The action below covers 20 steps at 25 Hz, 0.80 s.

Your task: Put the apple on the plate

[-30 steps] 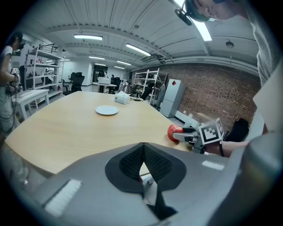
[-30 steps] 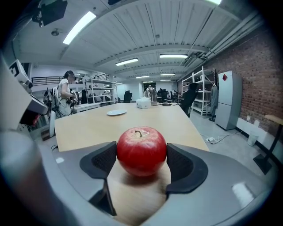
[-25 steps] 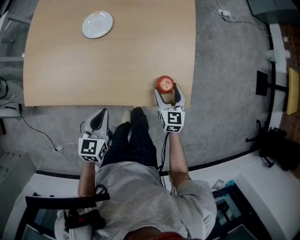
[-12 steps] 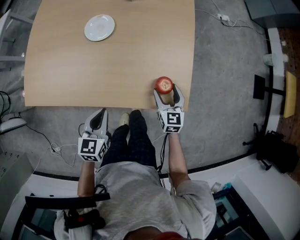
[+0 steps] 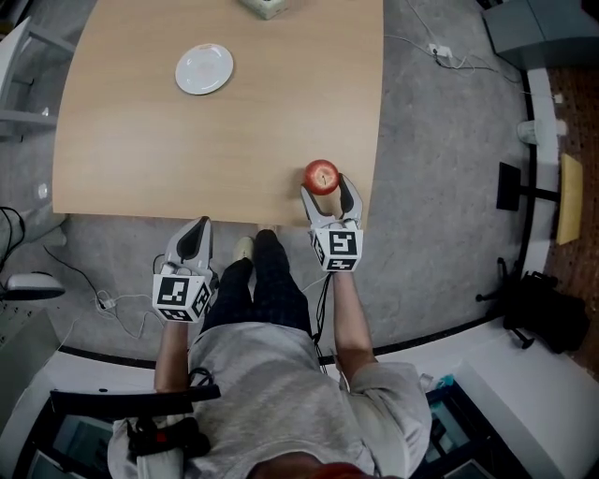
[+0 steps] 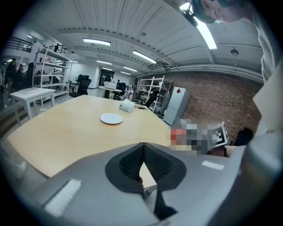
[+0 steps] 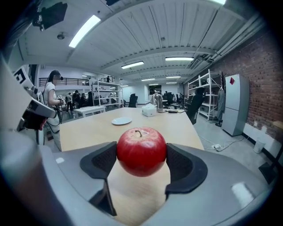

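While the right hand-held gripper [image 5: 326, 192] pinches the red apple [image 5: 321, 175] between its two dark pads, one on each side, the fruit sits stem up over the near right corner of the table [image 5: 140, 140]. At the table's far left part lies the white plate [image 5: 204, 69], bare and well apart from the apple. A pale box [image 5: 263, 7] rests at the table's far edge. Just off the table's near edge, over the grey floor [image 5: 440, 187], the left hand-held gripper [image 5: 194, 241] has its jaws pressed together with nothing between them.
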Each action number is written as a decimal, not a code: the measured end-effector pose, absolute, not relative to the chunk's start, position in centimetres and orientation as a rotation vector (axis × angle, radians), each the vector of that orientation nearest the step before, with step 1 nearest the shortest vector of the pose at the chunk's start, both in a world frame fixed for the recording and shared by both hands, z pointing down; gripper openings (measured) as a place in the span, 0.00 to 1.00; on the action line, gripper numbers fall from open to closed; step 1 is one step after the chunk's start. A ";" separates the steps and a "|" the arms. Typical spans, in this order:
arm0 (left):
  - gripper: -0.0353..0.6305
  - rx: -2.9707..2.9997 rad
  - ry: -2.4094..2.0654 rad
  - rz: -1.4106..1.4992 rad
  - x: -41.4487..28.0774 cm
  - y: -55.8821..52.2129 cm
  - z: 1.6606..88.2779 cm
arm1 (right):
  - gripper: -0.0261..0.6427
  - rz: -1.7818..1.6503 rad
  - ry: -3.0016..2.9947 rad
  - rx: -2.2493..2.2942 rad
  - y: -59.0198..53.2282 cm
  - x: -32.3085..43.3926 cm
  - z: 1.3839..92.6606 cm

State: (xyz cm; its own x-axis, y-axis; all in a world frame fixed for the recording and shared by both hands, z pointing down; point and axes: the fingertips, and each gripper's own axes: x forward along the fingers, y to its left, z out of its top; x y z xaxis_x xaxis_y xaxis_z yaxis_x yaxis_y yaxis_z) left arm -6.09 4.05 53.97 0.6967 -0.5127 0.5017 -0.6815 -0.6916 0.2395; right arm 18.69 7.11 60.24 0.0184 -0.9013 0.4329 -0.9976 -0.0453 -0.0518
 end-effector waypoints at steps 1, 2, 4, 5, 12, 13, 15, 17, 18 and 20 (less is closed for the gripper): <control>0.08 2.497 -0.932 0.558 -6.0 4.1 53.6 | 0.57 0.514 -1.969 2.023 7.1 18.6 59.8; 0.08 2.498 -0.938 0.553 -6.0 3.9 53.4 | 0.57 0.513 -1.974 2.016 6.9 18.5 59.7; 0.08 2.499 -0.947 0.540 -5.8 3.4 53.6 | 0.57 0.510 -1.981 1.998 6.3 18.4 59.9; 0.08 2.500 -0.951 0.534 -5.7 3.1 53.7 | 0.57 0.506 -1.985 1.990 6.0 18.4 59.9; 0.08 2.511 -0.998 0.498 -5.1 2.5 52.2 | 0.57 0.467 -2.026 1.952 4.9 18.7 58.0; 0.08 2.513 -1.007 0.497 -5.1 2.4 52.1 | 0.57 0.466 -2.031 1.944 4.7 18.7 58.0; 0.08 2.516 -1.025 0.496 -5.2 2.0 51.9 | 0.57 0.464 -2.041 1.929 4.2 18.8 57.9; 0.08 2.514 -1.043 0.489 -5.4 1.7 51.8 | 0.57 0.458 -2.052 1.914 3.8 18.6 57.7; 0.08 2.510 -1.054 0.485 -5.5 1.5 51.8 | 0.57 0.455 -2.060 1.907 3.5 18.5 57.6; 0.08 2.502 -1.077 0.479 -5.8 1.2 51.7 | 0.57 0.450 -2.075 1.891 3.0 18.2 57.4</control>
